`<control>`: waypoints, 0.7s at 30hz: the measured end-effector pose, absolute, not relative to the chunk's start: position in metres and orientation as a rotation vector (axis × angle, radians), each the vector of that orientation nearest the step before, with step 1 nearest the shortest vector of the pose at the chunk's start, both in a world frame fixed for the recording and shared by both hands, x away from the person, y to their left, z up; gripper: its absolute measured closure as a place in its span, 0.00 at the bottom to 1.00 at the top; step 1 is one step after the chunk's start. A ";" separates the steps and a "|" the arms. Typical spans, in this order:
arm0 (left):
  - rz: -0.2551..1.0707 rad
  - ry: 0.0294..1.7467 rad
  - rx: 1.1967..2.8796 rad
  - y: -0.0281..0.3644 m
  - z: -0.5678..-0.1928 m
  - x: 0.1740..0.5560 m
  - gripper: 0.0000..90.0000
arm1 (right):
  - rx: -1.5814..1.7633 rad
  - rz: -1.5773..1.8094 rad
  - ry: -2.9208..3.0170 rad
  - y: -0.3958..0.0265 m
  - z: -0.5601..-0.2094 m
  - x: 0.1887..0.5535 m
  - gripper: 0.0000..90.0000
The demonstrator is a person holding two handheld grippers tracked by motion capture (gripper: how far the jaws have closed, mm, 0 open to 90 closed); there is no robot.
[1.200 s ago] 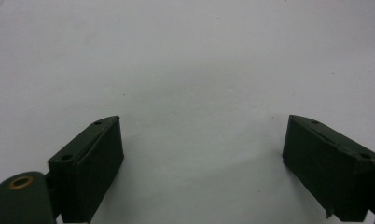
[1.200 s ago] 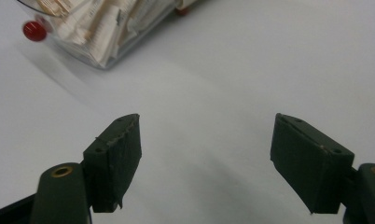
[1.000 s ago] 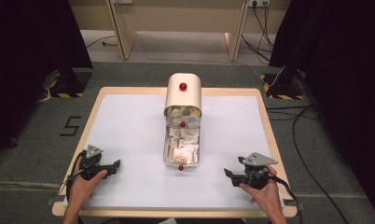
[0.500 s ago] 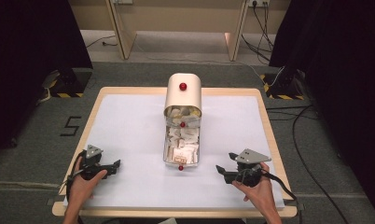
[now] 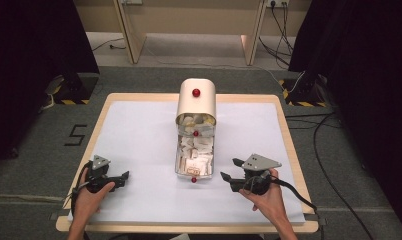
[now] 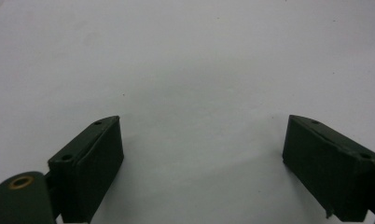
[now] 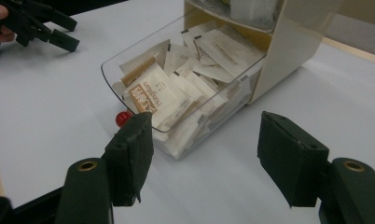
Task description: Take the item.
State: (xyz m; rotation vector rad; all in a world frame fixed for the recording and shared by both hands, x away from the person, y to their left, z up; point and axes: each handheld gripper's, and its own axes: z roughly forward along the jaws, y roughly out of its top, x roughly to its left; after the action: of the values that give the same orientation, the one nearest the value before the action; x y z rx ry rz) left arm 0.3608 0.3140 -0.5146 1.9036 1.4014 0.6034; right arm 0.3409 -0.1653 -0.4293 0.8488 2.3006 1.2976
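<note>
We see a clear plastic drawer [image 5: 195,157] pulled out of a cream rounded-top cabinet [image 5: 196,102] at the middle of the white-covered table [image 5: 139,130]. The drawer lies open toward the person and is packed with white and tan paper sachets [image 7: 150,91], some printed in brown. A small red round knob [image 7: 122,118] sits on its front wall, and 2 more red knobs show in the high view, 1 on the cabinet's top face [image 5: 196,92] and 1 on the compartment above the drawer [image 5: 195,133]. That upper compartment also holds pale packets.

The right gripper [image 5: 230,169] is held above the tabletop just to the right of the drawer's front corner, pointing toward it without touching it. Its jaws have just been closing, yet they stand apart with nothing between the pads; in the right gripper view the drawer's near corner lies beyond the gap, and the left black pad [image 7: 129,156] overlaps the knob's edge in the picture only.

The left gripper [image 5: 124,176] rests low near the table's front left, well apart from the drawer. In the left gripper view its 2 black pads [image 6: 90,168] are spread wide over bare white surface, holding nothing
</note>
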 end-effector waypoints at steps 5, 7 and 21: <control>0.604 1.401 1.904 0.314 -0.515 0.361 0.13 | 0.825 1.322 2.314 -0.155 -0.427 0.346 0.42; 0.603 1.402 1.903 0.314 -0.515 0.361 0.13 | 0.807 1.311 2.321 -0.150 -0.426 0.348 0.42; 0.603 1.401 1.904 0.314 -0.515 0.361 0.13 | 0.781 1.313 2.338 -0.125 -0.426 0.364 0.43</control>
State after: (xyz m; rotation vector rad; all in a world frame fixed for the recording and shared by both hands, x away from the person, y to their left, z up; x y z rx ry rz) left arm 0.3608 0.3140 -0.5146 1.9040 1.4012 0.6033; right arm 0.3639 -0.1247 -0.4261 0.7813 2.3383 1.3135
